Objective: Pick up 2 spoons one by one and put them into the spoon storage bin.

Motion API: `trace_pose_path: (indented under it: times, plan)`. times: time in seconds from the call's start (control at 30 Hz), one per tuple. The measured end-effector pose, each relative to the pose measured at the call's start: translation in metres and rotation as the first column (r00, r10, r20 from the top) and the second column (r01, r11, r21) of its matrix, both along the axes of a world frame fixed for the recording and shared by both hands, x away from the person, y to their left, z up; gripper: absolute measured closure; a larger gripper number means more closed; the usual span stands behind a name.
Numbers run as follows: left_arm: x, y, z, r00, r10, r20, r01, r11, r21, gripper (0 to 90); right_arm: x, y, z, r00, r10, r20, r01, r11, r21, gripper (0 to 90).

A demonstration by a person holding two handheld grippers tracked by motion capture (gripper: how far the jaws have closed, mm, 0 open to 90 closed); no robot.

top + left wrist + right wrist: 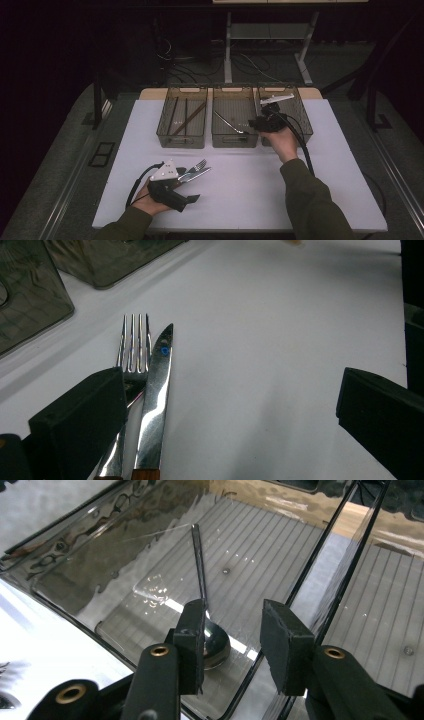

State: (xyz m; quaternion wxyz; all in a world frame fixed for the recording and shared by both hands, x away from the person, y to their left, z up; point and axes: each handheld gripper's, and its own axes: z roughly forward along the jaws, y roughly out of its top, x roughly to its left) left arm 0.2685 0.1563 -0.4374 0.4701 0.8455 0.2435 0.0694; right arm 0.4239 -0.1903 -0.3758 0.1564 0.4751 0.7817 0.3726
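A metal fork (pixel 133 346) and a wooden-handled knife (pixel 158 385) lie side by side on the white table (pixel 250 180), seen from above as fork (pixel 200 164) and knife (pixel 201 173). My left gripper (pixel 227 415) stands wide open around their handles without pressing on them, low at the front left (pixel 188 184). My right gripper (pixel 232 640) hangs open over the middle bin (pixel 234 116), by the wall it shares with the right bin. A spoon (pixel 201 575) lies on that bin's floor below the jaws, untouched, also visible from above (pixel 226 122).
Three dark see-through bins stand in a row at the table's back. The left bin (pixel 182 117) holds brown sticks. The right bin (pixel 300 116) holds a pale flat utensil (pixel 276 98). Table legs and cables sit on the dark floor behind.
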Motion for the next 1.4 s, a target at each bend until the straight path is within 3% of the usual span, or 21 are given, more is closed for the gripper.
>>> trace_pose_path:
  times: [0.43, 0.57, 0.87, 1.13, 1.4]
  plan:
    - [0.000, 0.000, 0.000, 1.0000, 0.001, 0.000, -0.001, 1.0000, 0.000, 0.0, -0.010, -0.017, 0.019, 0.9962, 0.064, 0.058, -0.067, 0.997, 0.045, 55.1]
    - [0.000, 0.001, 0.000, 1.0000, -0.001, 0.001, 0.001, 1.0000, 0.005, 0.0, -0.018, -0.023, 0.025, 0.9919, 0.107, 0.068, -0.112, 0.991, 0.068, 50.6]
    - [0.001, 0.001, 0.000, 1.0000, 0.000, 0.001, 0.000, 1.0000, 0.006, 0.0, -0.036, -0.038, 0.031, 0.9855, 0.141, 0.095, -0.146, 0.988, 0.055, 43.2]
    - [0.001, 0.001, 0.000, 1.0000, 0.001, 0.000, -0.001, 1.0000, 0.006, 0.0, -0.054, -0.058, 0.027, 0.9836, 0.153, 0.096, -0.159, 0.986, 0.058, 45.0]
    - [0.001, 0.001, 0.000, 1.0000, 0.001, 0.000, -0.001, 1.0000, 0.008, 0.0, -0.075, -0.080, 0.012, 0.9840, 0.169, 0.058, -0.170, 0.985, 0.024, 60.9]
